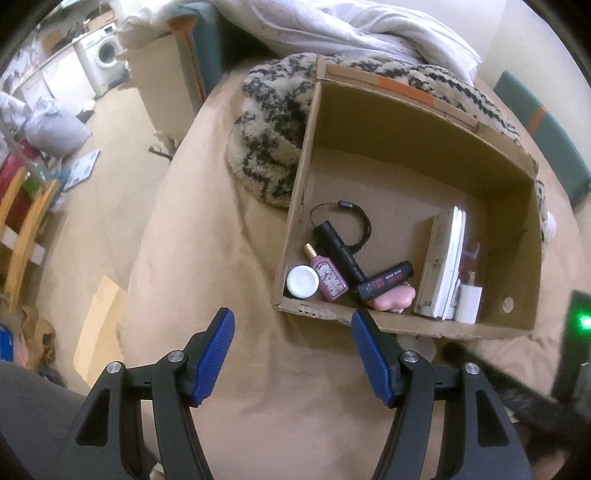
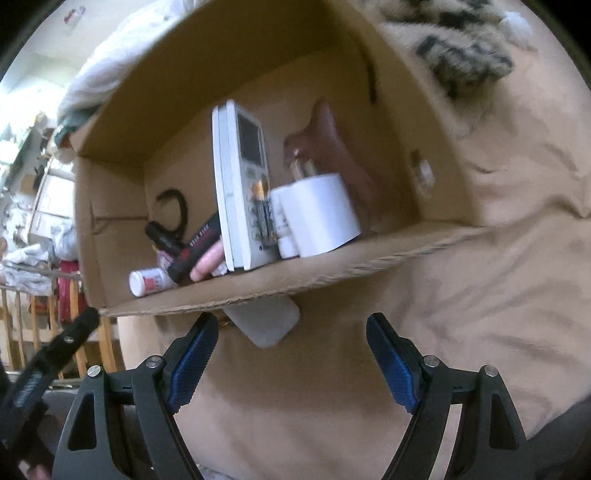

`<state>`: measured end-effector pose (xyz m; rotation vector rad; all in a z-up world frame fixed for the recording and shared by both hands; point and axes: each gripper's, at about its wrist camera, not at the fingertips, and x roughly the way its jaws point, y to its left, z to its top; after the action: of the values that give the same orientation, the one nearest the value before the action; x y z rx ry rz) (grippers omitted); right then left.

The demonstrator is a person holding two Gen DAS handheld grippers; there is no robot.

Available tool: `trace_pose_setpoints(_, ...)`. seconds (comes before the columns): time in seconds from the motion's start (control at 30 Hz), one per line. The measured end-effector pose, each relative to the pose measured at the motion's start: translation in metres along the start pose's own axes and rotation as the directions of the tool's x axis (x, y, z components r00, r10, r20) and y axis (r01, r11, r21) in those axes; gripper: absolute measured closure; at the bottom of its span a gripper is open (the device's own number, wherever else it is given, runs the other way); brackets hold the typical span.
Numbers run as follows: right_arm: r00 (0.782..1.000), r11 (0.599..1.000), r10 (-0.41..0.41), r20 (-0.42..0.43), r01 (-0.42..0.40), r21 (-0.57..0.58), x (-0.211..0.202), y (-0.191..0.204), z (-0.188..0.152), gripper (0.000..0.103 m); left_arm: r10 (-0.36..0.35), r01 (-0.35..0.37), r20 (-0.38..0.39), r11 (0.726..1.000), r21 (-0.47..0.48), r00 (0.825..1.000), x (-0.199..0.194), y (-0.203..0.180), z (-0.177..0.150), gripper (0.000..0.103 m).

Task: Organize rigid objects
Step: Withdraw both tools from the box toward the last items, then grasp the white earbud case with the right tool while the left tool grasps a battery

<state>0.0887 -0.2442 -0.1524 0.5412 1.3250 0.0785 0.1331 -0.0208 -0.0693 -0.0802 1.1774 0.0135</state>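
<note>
A cardboard box [image 1: 424, 147] lies on a tan bedsheet and holds several rigid things: a black torch [image 1: 341, 253], a pink perfume bottle [image 1: 328, 277], a white-capped jar [image 1: 302, 282], a black-and-red tube [image 1: 386, 282], a white remote [image 2: 243, 192] standing on edge and a white charger plug [image 2: 317, 216]. A flat white object [image 2: 269, 323] lies on the sheet, half under the box's near wall [image 2: 295, 277]. My right gripper [image 2: 291, 345] is open just in front of it, nothing between its fingers. My left gripper [image 1: 293, 352] is open over bare sheet before the box.
A black-and-cream fleece blanket [image 1: 269, 122] and a white duvet [image 1: 332, 26] lie behind the box. Left of the bed the floor drops away, with wooden rails [image 1: 26, 225], a bag [image 1: 55, 129] and a washing machine [image 1: 103, 55]. The other gripper's body [image 2: 48, 365] shows at lower left.
</note>
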Motion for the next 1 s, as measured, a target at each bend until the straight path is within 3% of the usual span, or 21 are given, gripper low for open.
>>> trace_pose_setpoints(0.13, 0.998, 0.988, -0.059, -0.023, 0.055, -0.146, 0.023, 0.029, 0.004, 0.016, -0.025, 0.025, -0.019, 0.999, -0.026, 1.0, 0.002, 0.003, 0.0, 0.04)
trace_pose_setpoints(0.27, 0.989, 0.938, -0.146, -0.009, 0.135, -0.32, 0.04, 0.056, 0.004, 0.019, -0.033, 0.032, -0.028, 0.999, -0.03, 0.999, 0.002, 0.005, 0.0, 0.04)
trace_pose_setpoints(0.33, 0.984, 0.921, -0.175, -0.025, 0.155, -0.357, 0.047, 0.06, 0.002, 0.047, -0.032, 0.031, -0.03, 0.999, -0.038, 0.999, 0.003, 0.007, 0.0, 0.04)
trace_pose_setpoints(0.47, 0.983, 0.911, -0.18, -0.03, 0.155, -0.382, 0.042, 0.064, -0.008, 0.058, -0.041, 0.038, -0.042, 0.998, -0.056, 0.998, 0.005, 0.009, 0.001, 0.04)
trace_pose_setpoints(0.63, 0.982, 0.917, -0.18, -0.065, 0.143, -0.371, 0.029, 0.062, -0.027, 0.058, -0.04, 0.038, -0.053, 0.998, -0.041, 0.998, 0.009, 0.004, -0.002, 0.04)
trace_pose_setpoints(0.73, 0.987, 0.948, -0.143, -0.068, 0.117, -0.296, 0.01, 0.047, -0.038, 0.058, -0.038, 0.036, -0.048, 0.999, -0.028, 0.998, 0.01, 0.0, -0.005, 0.04)
trace_pose_setpoints(0.9, 0.993, 0.979, -0.114, -0.008, 0.112, -0.168, -0.019, 0.018, -0.049, 0.058, -0.069, 0.07, -0.048, 0.997, 0.025, 0.996, 0.009, -0.014, -0.018, 0.04)
trace_pose_setpoints(1.0, 0.996, 0.991, -0.085, 0.022, 0.087, -0.105, -0.028, 0.003, -0.041, 0.058, -0.06, 0.068, -0.088, 0.994, 0.089, 0.994, 0.022, -0.035, -0.033, 0.04)
